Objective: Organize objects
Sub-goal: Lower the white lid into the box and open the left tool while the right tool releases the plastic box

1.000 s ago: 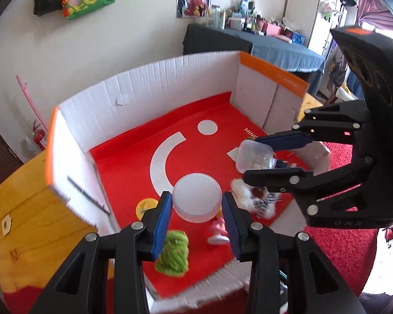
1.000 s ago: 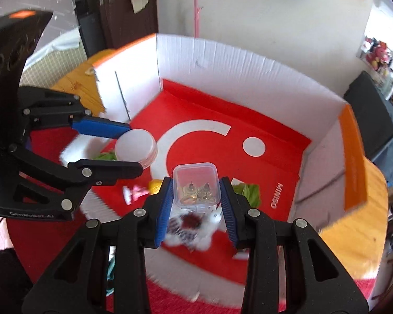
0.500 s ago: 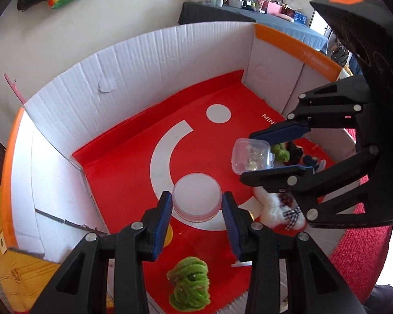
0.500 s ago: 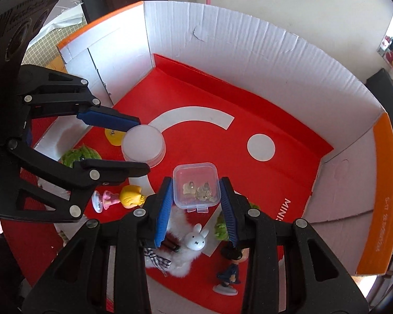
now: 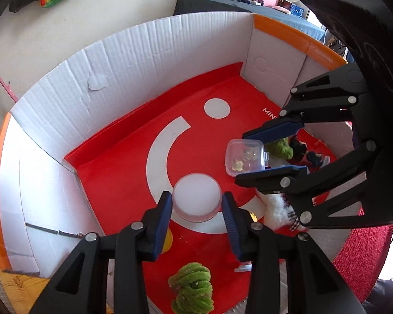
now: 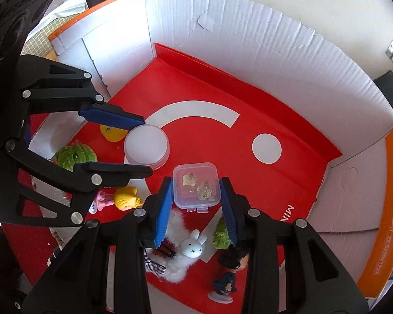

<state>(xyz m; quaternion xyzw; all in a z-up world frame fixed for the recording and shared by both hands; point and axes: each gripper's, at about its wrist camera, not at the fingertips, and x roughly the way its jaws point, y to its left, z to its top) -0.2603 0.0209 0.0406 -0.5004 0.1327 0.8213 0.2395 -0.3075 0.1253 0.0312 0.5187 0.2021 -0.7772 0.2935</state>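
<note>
**Here, two containers carried over a red box**

Left view: a white jar (image 5: 196,198) is clamped by the left gripper (image 5: 197,208) above the box (image 5: 133,60) floor.

Right view: a clear case (image 6: 196,186) is pinched by the right gripper (image 6: 197,204). Both should be lowered level, clear of the toys.

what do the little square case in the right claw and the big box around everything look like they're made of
Square case: apparently clear, glossy plastic; its small contents show through, and a moulded clasp sits on one edge.
Big box: corrugated cardboard, matte white inside; fine ribbing and a torn patch show on the wall. Its red floor looks like smooth printed card.
</note>
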